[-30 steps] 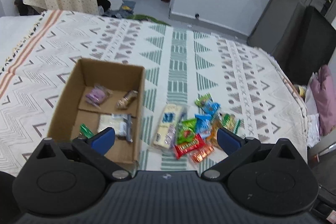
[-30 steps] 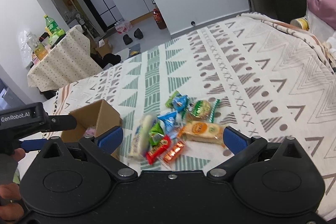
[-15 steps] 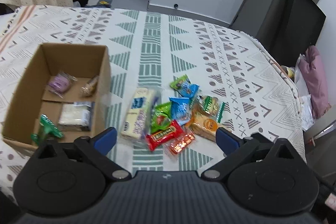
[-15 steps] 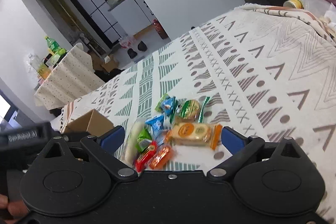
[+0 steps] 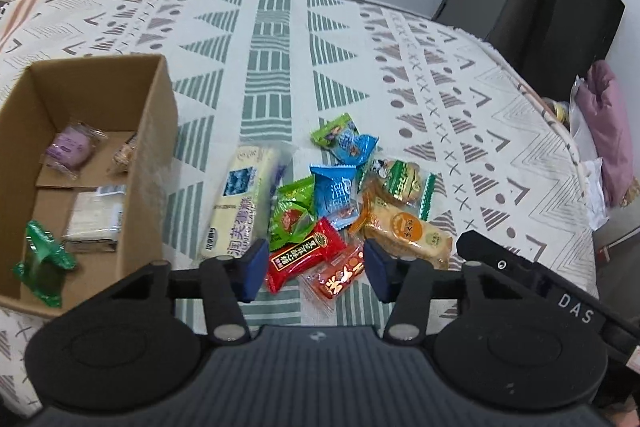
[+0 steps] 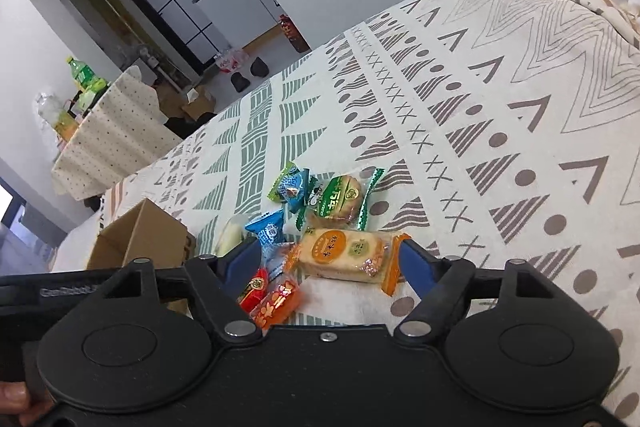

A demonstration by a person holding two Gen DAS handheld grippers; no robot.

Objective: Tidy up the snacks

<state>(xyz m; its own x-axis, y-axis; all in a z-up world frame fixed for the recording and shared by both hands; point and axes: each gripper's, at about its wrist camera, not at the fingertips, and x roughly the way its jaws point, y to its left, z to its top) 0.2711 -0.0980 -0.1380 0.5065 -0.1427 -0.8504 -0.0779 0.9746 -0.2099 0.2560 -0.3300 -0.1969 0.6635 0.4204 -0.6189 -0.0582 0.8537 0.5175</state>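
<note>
A pile of wrapped snacks lies on the patterned cloth (image 5: pixel 280 47), right of an open cardboard box (image 5: pixel 152 155) that holds a purple packet (image 5: pixel 70 147), a green one (image 5: pixel 42 259) and a white one (image 5: pixel 96 215). My left gripper (image 5: pixel 314 271) is open low over the pile's near edge, its fingers either side of a red packet (image 5: pixel 304 255) and a small orange packet (image 5: pixel 340 275). My right gripper (image 6: pixel 330 261) is open around an orange-wrapped cake packet (image 6: pixel 340 253), and its body shows in the left wrist view at the right. The box (image 6: pixel 148 231) sits to its left.
A long cream wafer pack (image 5: pixel 244 203), green (image 5: pixel 292 211) and blue (image 5: pixel 332 191) packets and a round green-wrapped cake (image 6: pixel 340 199) fill the pile. The cloth's right edge drops beside pink fabric (image 5: pixel 608 131). A dotted-cloth side table (image 6: pixel 112 131) stands far left.
My left gripper swung right from above the box to the pile, dropped lower and narrowed its jaws. My right gripper came down onto the orange cake packet and narrowed too.
</note>
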